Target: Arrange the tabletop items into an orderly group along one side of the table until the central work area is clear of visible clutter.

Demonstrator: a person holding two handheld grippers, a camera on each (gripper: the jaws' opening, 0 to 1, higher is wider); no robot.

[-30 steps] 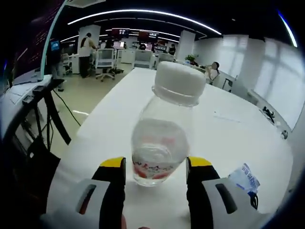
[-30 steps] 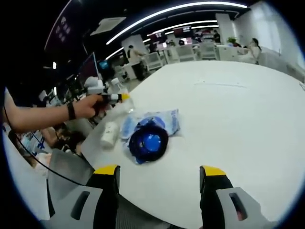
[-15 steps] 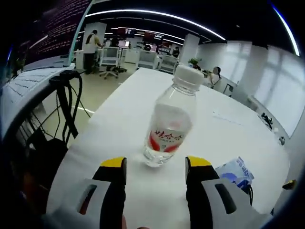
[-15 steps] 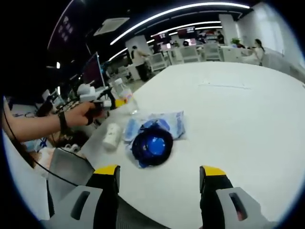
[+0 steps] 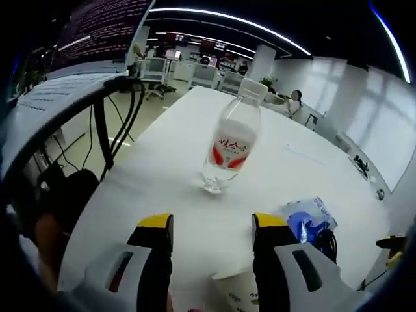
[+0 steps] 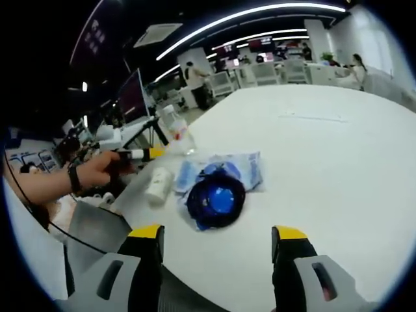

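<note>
- Standing upright near the table's edge, a clear water bottle (image 5: 230, 142) with a white cap and a red label sits ahead of the left gripper (image 5: 211, 229), apart from its jaws; in the right gripper view the same bottle (image 6: 175, 130) stands beyond the other items.
- Lying on its side just beside the blue pouch is a small white bottle (image 6: 158, 185); in the left gripper view its white end (image 5: 235, 294) shows low between the jaws.
- A crinkled blue-and-white pouch (image 6: 249, 169) lies flat, with a dark blue round object (image 6: 216, 199) resting on it; in the left gripper view the pouch (image 5: 311, 216) lies to the right of the jaws.
- The left gripper's yellow-tipped jaws are spread and hold nothing.
- The right gripper (image 6: 220, 234) hovers with its jaws wide apart, also bare.
- A person's hand (image 6: 97, 170) grips the left gripper at the table's edge, a dark band on the wrist.
- The white table (image 6: 338, 162) stretches beyond, with office chairs and people far behind.
</note>
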